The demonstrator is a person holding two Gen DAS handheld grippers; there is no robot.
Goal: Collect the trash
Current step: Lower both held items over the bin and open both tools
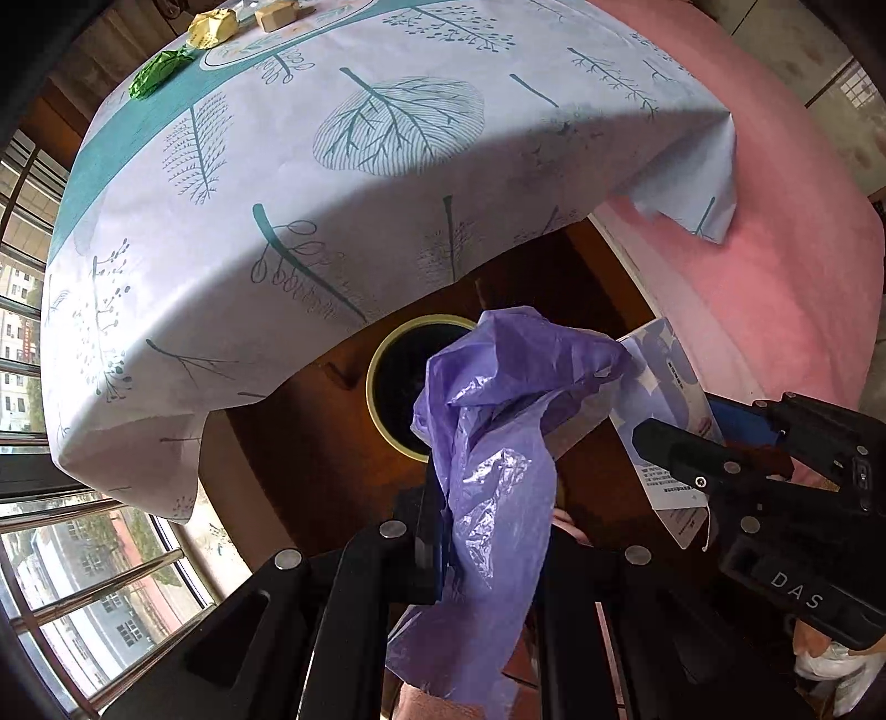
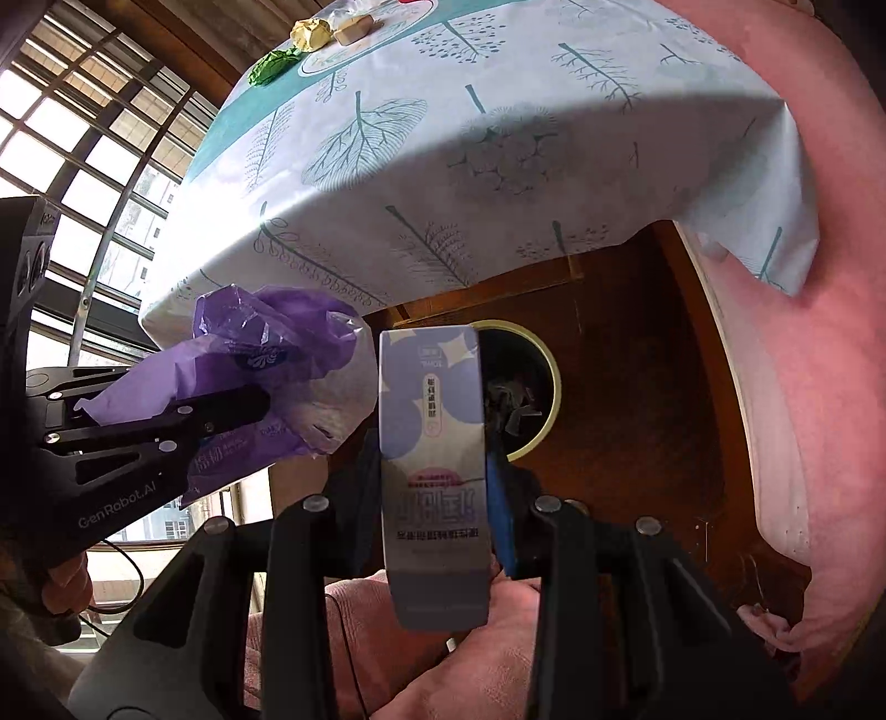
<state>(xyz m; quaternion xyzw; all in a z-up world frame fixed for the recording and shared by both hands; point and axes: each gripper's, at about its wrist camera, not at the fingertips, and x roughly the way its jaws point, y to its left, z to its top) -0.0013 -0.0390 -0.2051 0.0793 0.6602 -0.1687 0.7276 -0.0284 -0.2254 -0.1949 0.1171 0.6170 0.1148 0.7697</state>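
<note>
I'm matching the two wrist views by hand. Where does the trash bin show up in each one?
Left wrist: the trash bin is at centre, below the table edge, partly behind the purple bag.
Right wrist: the bin is right of centre, behind the box.
Shared landmark: the green wrapper on the tablecloth.

Crumpled plastic bag (image 1: pixel 498 443) purple, carton (image 2: pixel 434 443) lilac and white with darker purple blobs, tablecloth (image 1: pixel 332 194) pale with teal leaf prints, at table's far edge green wad (image 1: pixel 158 75), yellow wrapper (image 1: pixel 213 27), possibly tan block (image 1: pixel 274 14), bin (image 1: pixel 376 387) yellow-rimmed, black inside, bedcover (image 1: pixel 803 249) pink.
</note>
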